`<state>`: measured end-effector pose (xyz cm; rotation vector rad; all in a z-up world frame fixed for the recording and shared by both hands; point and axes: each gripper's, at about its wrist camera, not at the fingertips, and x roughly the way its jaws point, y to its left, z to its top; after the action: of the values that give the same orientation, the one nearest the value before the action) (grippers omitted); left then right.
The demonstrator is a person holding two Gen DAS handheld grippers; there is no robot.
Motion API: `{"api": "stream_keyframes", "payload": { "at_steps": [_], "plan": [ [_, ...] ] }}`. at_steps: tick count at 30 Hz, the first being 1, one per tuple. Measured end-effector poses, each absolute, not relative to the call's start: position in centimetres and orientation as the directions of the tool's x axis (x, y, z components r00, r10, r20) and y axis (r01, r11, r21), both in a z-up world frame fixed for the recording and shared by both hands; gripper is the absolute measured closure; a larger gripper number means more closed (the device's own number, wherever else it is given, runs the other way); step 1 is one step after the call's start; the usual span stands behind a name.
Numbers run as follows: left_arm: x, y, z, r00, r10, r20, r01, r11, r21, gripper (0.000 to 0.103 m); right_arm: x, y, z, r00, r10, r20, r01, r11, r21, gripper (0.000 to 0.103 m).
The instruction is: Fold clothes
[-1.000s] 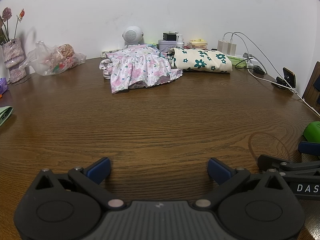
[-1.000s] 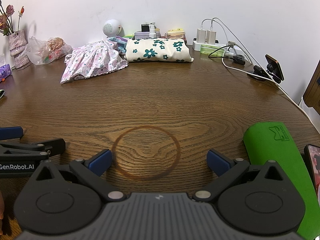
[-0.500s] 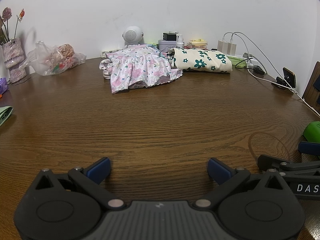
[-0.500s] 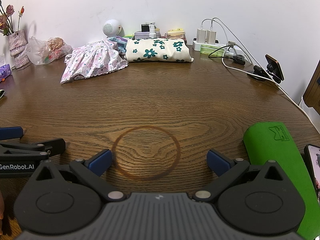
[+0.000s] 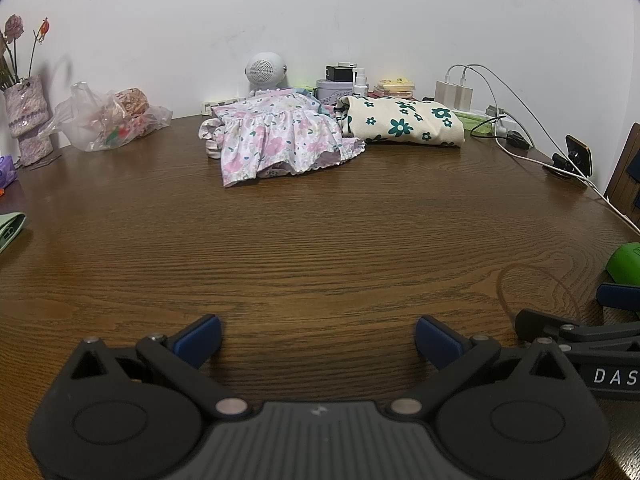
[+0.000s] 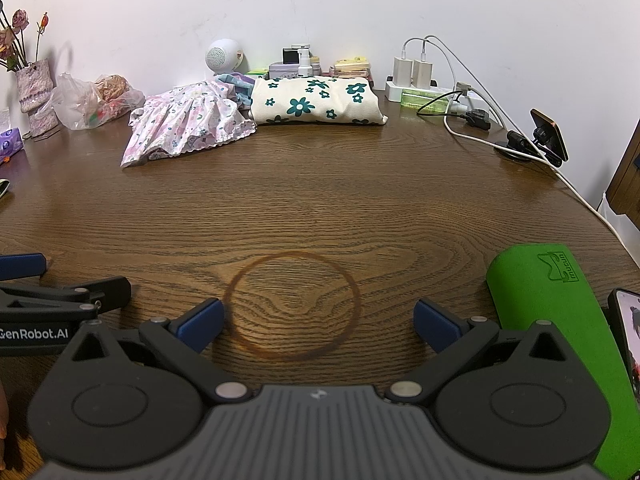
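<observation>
Both sets of tongs rest low over the near edge of the table, side by side, each spread wide with nothing between the blue pads: the left tongs and the right tongs. No garment is in hand, so the folding looks barely begun, or between pieces.

Well ahead of the tongs, near the wall, lie the clothes. The cream garment with dark green flowers sits as a neat rectangular bundle and reads as already folded. Touching its left side, the pink floral dress lies crumpled and spread, with a bit of pale blue cloth showing behind it; these appear to be what is left. Reaching the dress means a long stretch forward from both tongs.

The table is dark wood with strong grain and a faint ring stain straight ahead of the right tongs. A green roll lies just right of them. Chargers and cables, a plastic bag and a vase line the white wall
</observation>
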<state>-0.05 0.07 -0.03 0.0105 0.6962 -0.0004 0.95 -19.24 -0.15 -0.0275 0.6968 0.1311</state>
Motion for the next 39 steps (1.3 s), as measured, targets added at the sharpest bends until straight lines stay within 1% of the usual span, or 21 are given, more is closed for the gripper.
{"api": "stream_keyframes", "payload": {
  "at_steps": [34,36,37,38,39],
  "plan": [
    [-0.4,0.8,-0.6,0.767,0.015,-0.642,-0.012,1.0,0.01,0.0,0.9,-19.3,-0.1,0.759,0.111,-0.641,-0.129,0.992,0.02,0.0],
    [0.1,1.3,-0.3,0.761,-0.007,-0.649,0.004,1.0,-0.006,0.001,1.4,-19.3,0.2,0.75,0.12,-0.651,-0.13,0.991,0.032,0.0],
    [0.6,2.1,0.1,0.759,-0.024,-0.651,0.009,1.0,-0.027,0.003,1.7,-19.4,0.5,0.74,0.128,-0.661,-0.132,0.99,0.045,0.0],
    [1.2,3.1,0.8,0.765,-0.036,-0.643,0.004,0.999,-0.051,0.003,2.1,-19.4,0.8,0.729,0.137,-0.67,-0.133,0.989,0.058,0.0],
    [2.1,4.3,1.6,0.781,-0.035,-0.624,-0.008,0.998,-0.066,0.003,2.6,-19.6,1.8,0.736,0.166,-0.657,-0.131,0.986,0.103,0.0]
  ]
}}
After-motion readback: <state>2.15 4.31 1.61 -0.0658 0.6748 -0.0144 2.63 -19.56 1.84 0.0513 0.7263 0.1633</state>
